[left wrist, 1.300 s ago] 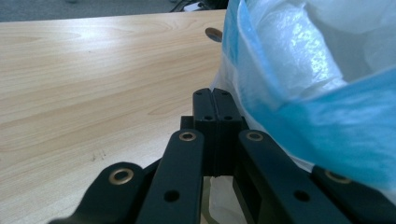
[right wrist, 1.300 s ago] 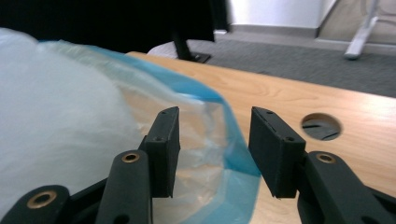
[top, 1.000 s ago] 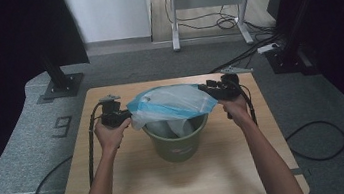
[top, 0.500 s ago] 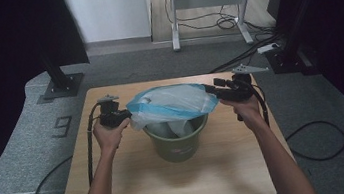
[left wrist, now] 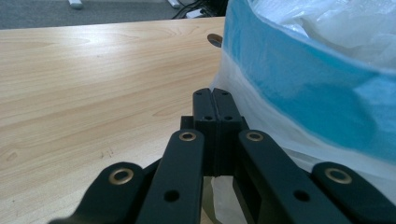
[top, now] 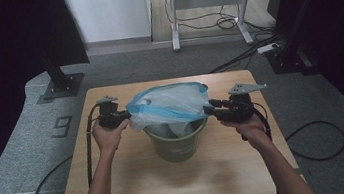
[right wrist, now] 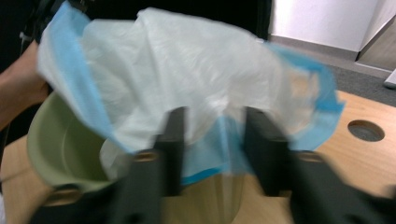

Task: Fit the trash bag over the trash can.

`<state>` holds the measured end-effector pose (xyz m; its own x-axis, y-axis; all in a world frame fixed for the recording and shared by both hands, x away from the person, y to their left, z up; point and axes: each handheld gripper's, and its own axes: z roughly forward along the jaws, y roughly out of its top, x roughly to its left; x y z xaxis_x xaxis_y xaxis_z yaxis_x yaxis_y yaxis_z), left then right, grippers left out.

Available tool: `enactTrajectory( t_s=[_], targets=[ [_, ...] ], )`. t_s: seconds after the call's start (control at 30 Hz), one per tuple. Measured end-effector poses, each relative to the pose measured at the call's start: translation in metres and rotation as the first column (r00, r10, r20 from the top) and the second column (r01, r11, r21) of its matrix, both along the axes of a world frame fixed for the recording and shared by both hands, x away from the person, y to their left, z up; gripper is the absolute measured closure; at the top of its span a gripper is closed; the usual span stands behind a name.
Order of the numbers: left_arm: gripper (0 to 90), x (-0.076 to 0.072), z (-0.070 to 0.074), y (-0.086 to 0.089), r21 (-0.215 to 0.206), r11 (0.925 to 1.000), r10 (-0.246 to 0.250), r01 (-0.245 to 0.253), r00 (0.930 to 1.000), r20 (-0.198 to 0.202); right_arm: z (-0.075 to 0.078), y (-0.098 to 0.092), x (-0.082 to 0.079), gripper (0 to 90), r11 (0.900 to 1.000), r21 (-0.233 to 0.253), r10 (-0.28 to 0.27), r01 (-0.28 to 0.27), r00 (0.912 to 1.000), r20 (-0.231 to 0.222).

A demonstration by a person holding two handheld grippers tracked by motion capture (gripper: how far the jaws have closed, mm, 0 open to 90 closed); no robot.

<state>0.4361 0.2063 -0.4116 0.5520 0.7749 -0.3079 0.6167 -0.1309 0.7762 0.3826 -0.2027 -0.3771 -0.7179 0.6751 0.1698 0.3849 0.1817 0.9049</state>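
Green bin point(top: 176, 144) mid surface point(top: 137, 192), white-blue liner bag point(top: 168, 105) draped in and over its rim, left claw point(left wrist: 213, 109) pinched shut on bag's left edge, right claw point(right wrist: 212, 140) wide, straddling bag's right edge.

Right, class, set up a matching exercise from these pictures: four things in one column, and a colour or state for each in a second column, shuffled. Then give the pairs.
Things
1. bucket
2. bag
3. left gripper
4. right gripper

States
A. jaws apart, bag edge between them
B. olive green, standing on the table
C. jaws pressed together by the bag
D. whitish with a blue band at its mouth

Pairs: 1-B, 2-D, 3-C, 4-A
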Motion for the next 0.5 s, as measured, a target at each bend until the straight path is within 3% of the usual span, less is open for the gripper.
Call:
enactTrajectory(
  t_s=[0.1,0.13,0.37,0.5],
  targets=[
    [90.0,-0.001,0.001,0.0,0.003,1.0,-0.006,0.006,1.0,0.003,-0.005,0.001,-0.008,85.4,1.0,-0.02,0.005,-0.005,1.0,0.005],
    [90.0,-0.002,0.001,0.001,0.002,1.0,-0.006,0.006,1.0,0.003,-0.006,0.0,-0.011,88.1,1.0,-0.021,0.023,-0.023,0.9997,0.004],
    [90.0,-0.008,-0.001,0.005,0.009,0.9998,-0.016,0.016,0.9999,0.0,-0.015,-0.006,-0.041,88.8,0.995,0.035,0.092,-0.093,0.9955,0.025],
    [90.0,-0.015,-0.003,0.008,0.012,0.9994,-0.032,0.032,0.9995,0.003,-0.028,-0.006,-0.059,88.8,0.99,0.037,0.135,-0.137,0.9903,0.031]
  ],
)
